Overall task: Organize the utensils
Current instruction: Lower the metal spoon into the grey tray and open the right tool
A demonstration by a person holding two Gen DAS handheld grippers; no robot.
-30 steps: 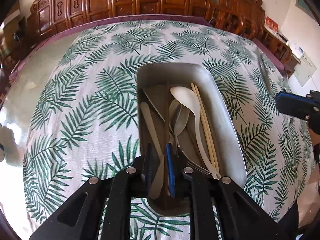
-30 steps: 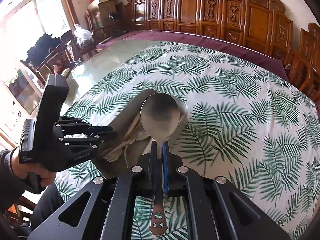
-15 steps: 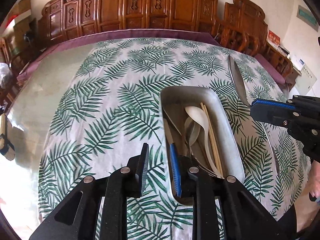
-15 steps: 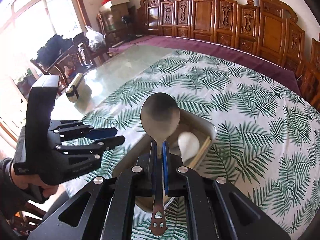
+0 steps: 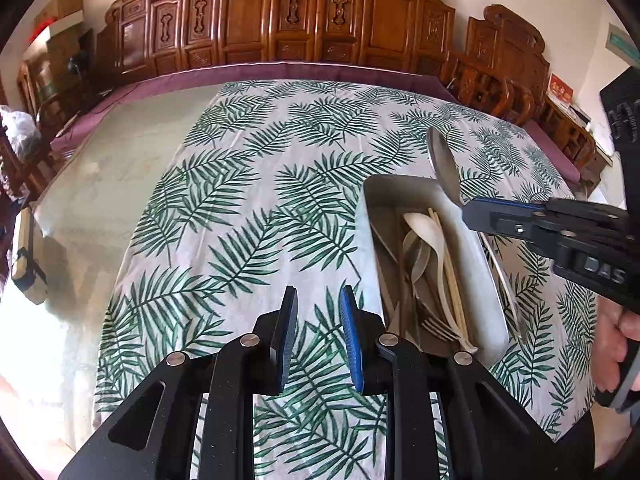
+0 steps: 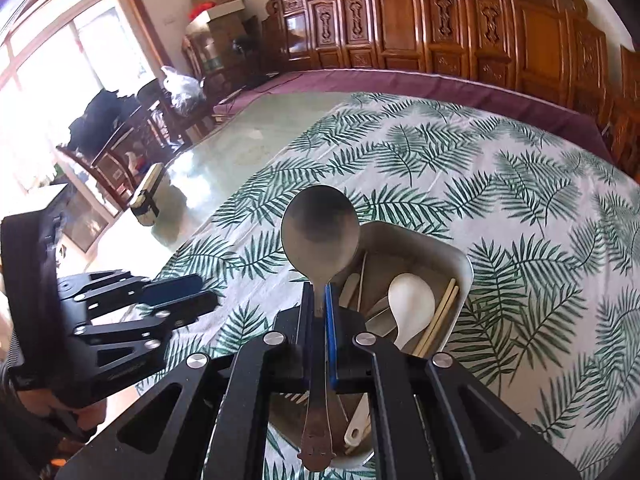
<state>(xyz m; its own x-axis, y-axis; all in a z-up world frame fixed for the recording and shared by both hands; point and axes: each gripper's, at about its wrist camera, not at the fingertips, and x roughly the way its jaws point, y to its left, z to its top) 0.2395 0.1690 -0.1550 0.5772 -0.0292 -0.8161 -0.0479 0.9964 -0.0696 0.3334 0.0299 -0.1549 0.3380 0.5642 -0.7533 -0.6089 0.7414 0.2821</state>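
A grey tray (image 5: 486,280) on the leaf-print cloth holds a white spoon (image 5: 428,232), wooden chopsticks (image 5: 450,268), a fork and other utensils. My left gripper (image 5: 318,320) hovers over the cloth just left of the tray, open, with nothing between its fingers. My right gripper (image 6: 319,304) is shut on the neck of a metal spoon (image 6: 320,232), whose bowl points up and forward above the tray's (image 6: 460,264) near left side. In the left wrist view the right gripper (image 5: 500,212) comes in from the right, with the metal spoon (image 5: 442,164) over the tray's far corner.
A small tan box with a black strap (image 6: 148,196) lies on the bare glass tabletop left of the cloth. Carved wooden chairs (image 5: 304,20) line the far side of the table. A hand (image 5: 616,344) grips the right tool at the right edge.
The left gripper let go of a pale utensil in the tray, parted its jaws, rose and moved left off the tray. The right gripper carried the metal spoon over the tray.
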